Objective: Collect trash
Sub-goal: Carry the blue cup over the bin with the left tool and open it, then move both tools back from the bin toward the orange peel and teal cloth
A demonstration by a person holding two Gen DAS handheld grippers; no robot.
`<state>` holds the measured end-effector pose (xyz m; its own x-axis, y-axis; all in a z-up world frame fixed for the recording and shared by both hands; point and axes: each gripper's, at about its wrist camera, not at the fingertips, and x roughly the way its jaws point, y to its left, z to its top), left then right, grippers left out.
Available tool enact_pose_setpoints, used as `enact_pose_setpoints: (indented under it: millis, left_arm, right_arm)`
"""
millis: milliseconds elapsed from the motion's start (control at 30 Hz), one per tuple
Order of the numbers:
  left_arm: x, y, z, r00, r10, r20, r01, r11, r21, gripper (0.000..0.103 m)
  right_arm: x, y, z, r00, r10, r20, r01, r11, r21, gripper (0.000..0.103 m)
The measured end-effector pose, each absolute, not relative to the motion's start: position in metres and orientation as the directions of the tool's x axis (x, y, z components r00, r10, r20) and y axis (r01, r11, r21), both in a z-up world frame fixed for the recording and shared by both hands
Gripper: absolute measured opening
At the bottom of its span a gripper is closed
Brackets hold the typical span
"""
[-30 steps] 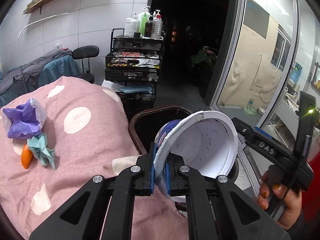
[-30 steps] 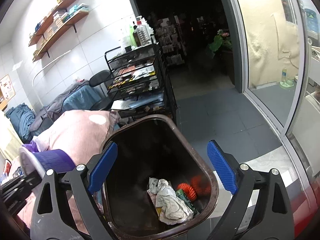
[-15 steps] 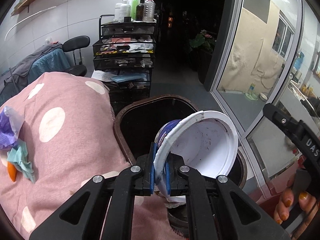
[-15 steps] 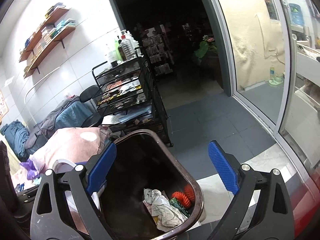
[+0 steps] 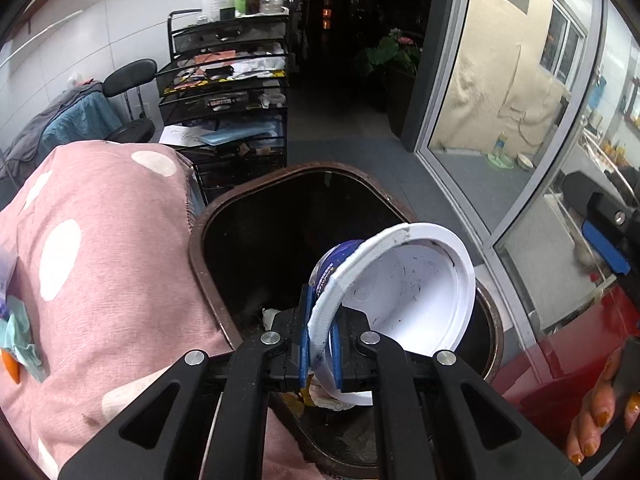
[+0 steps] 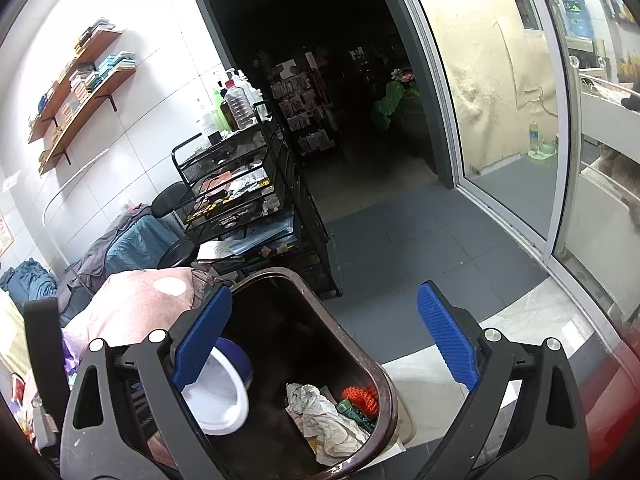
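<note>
Holding the white round plastic cup with the blue printed wall [image 5: 416, 296] over the dark brown plastic bin [image 5: 208, 216], the left gripper [image 5: 320, 336] has its jaws clenched on the rim and, by my judgement, next needs only to let go, while the right gripper [image 6: 320, 344] hangs spread and empty.

White cup [image 5: 408, 292] tilted over bin [image 5: 248, 216]

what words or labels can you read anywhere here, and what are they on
No text here is clear enough to quote.
Small white print along the blue side of the cup in the left gripper: too small and curved to read.
Labels on the bottles on top of the black mesh cart: blurred.
Papers in the cart's trays: unreadable.
Spines of the books on the wall shelves: too small.
</note>
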<state>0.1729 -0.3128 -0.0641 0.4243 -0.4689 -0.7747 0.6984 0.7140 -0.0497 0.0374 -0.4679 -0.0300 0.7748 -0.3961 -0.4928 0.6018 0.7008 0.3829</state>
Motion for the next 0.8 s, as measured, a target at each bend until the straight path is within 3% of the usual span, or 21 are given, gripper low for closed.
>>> enact_pose_setpoints:
  millis: [33, 133, 167, 267, 433, 800]
  left_arm:
    - [0.173, -0.314, -0.066, 0.420, -0.465, -0.779, 0.702, 0.710, -0.046, 0.019]
    - [0.170, -0.318, -0.068, 0.431, -0.446, -0.785, 0.708, 0.706, -0.012, 0.063]
    - [0.170, -0.318, -0.067, 0.444, -0.444, -0.778, 0.708, 0.706, 0.001, 0.070]
    - [0.165, -0.319, -0.066, 0.447, -0.444, -0.777, 0.724, 0.689, 0.023, 0.078]
    - [0.162, -0.314, -0.062, 0.464, -0.450, -0.763, 0.720, 0.694, 0.029, 0.084]
    - [0.137, -0.258, -0.028, 0.591, -0.510, -0.625, 0.656, 0.755, 0.005, 0.096]
  right_arm:
    - [0.037, -0.468, -0.030, 0.775, -0.396, -0.492, 0.602, 0.700, 0.385, 0.093]
    - [0.038, -0.469, -0.030, 0.774, -0.396, -0.494, 0.603, 0.699, 0.385, 0.093]
    - [0.038, -0.469, -0.030, 0.774, -0.395, -0.494, 0.602, 0.699, 0.385, 0.093]
    - [0.038, -0.469, -0.030, 0.773, -0.395, -0.497, 0.604, 0.698, 0.384, 0.093]
    - [0.036, -0.469, -0.029, 0.773, -0.406, -0.487, 0.606, 0.699, 0.379, 0.093]
    - [0.039, -0.464, -0.030, 0.795, -0.372, -0.479, 0.568, 0.735, 0.371, 0.094]
